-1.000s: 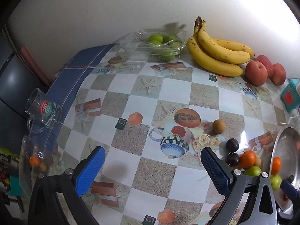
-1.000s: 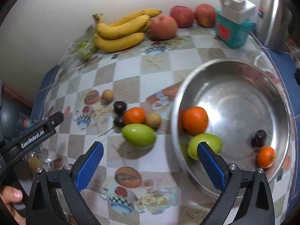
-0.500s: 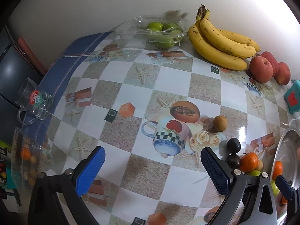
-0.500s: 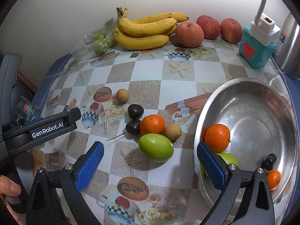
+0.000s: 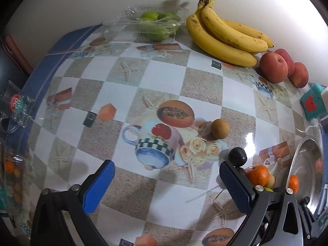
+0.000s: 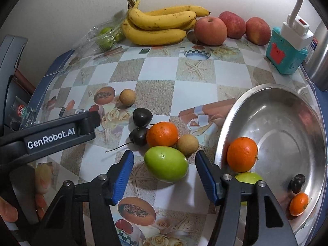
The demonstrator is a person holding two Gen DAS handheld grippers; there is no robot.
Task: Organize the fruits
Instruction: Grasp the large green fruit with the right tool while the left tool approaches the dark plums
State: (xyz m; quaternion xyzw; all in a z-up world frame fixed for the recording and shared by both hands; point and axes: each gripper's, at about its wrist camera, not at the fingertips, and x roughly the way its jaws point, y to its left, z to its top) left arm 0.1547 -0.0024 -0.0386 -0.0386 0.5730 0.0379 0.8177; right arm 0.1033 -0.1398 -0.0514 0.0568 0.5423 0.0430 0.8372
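Note:
My right gripper point(image 6: 164, 157) points down at the table with its jaws closing. A green oval fruit point(image 6: 166, 163) lies between the blue pads, with a small gap showing on each side. Just behind it sit an orange point(image 6: 162, 134), two dark plums point(image 6: 142, 117) and a brown longan point(image 6: 187, 144). To the right, the steel bowl point(image 6: 266, 88) holds an orange point(image 6: 242, 154), a green fruit point(image 6: 249, 178), a dark plum point(image 6: 297, 182) and a small orange point(image 6: 298, 204). My left gripper point(image 5: 166, 168) hangs open over bare tablecloth, left of the pile.
Along the wall lie bananas point(image 6: 160, 24), three red apples point(image 6: 211, 30) and a clear plastic box of green fruit point(image 5: 151, 23). A teal box with a white plug point(image 6: 286, 49) stands at the back right. A lone longan point(image 5: 220, 128) sits mid-table; a glass mug point(image 5: 18, 106) at the left edge.
The right jaws have narrowed from wide open to close around the green fruit. Both grippers have come lower and nearer the table.

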